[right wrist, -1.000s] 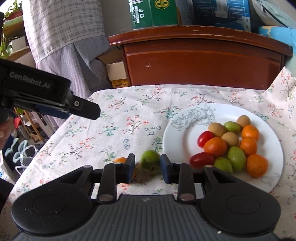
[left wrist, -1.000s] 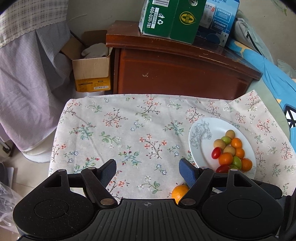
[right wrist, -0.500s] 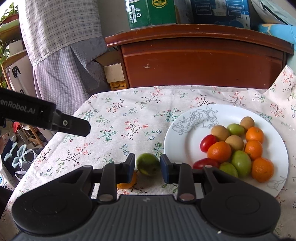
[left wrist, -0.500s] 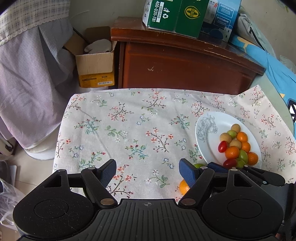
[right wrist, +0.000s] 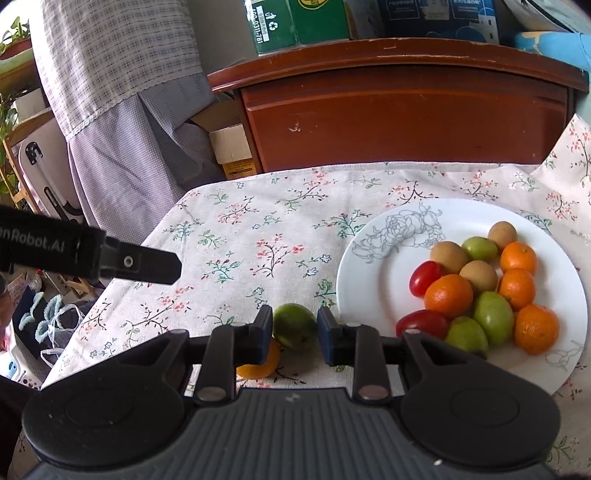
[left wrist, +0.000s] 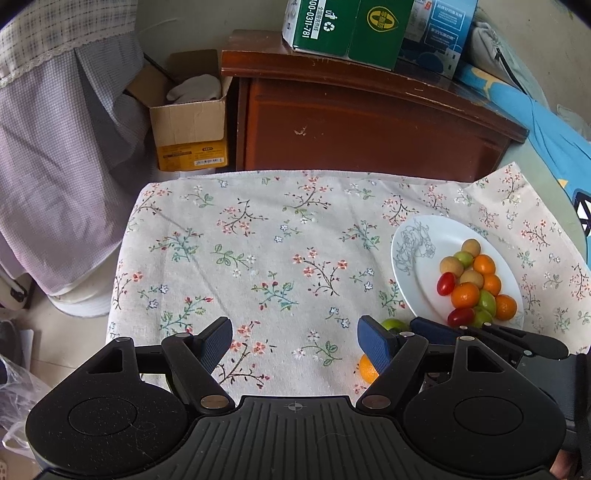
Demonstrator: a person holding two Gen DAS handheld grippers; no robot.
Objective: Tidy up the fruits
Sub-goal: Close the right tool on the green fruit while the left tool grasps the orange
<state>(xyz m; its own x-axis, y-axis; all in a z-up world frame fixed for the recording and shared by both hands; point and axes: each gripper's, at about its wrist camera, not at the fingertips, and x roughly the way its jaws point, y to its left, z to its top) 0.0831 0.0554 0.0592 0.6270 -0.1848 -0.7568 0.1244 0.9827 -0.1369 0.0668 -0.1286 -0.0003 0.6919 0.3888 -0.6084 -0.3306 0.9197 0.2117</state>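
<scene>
In the right wrist view the right gripper [right wrist: 294, 329] is sitting low in the centre of the frame, its jaws drawn narrow and pressing on either side of a green fruit [right wrist: 295, 325] that is resting on the floral tablecloth [right wrist: 258, 236] just left of the white plate [right wrist: 373, 266]; those jaws have just been closing a little further on it. A small orange [right wrist: 258, 363] is lying on the cloth at the lower left of the green fruit, partly hidden behind the left finger. The plate, printed with a grey line-drawn rose near its upper rim, is filling the right half of the frame and is carrying a cluster of oranges, green fruits, brown round fruits and two red tomatoes. From the left edge a black bar is reaching in, showing the white lettering "nRobot.AI", cut off at the frame edge. In the left wrist view the left gripper [left wrist: 294, 343] is hovering at bottom centre with its jaws standing wide and nothing between them, only cloth below. At the top of both views a dark wooden cabinet [left wrist: 369, 122] is bearing a green carton [left wrist: 347, 26] with a recycling mark, a round yellow-and-green emblem and digits reading "00-0311-781", beside a blue box [left wrist: 439, 33] whose print is too small to read. In the upper left of the left wrist view an open cardboard box [left wrist: 190, 125] with a yellow label is standing on the floor beside checked fabric.
</scene>
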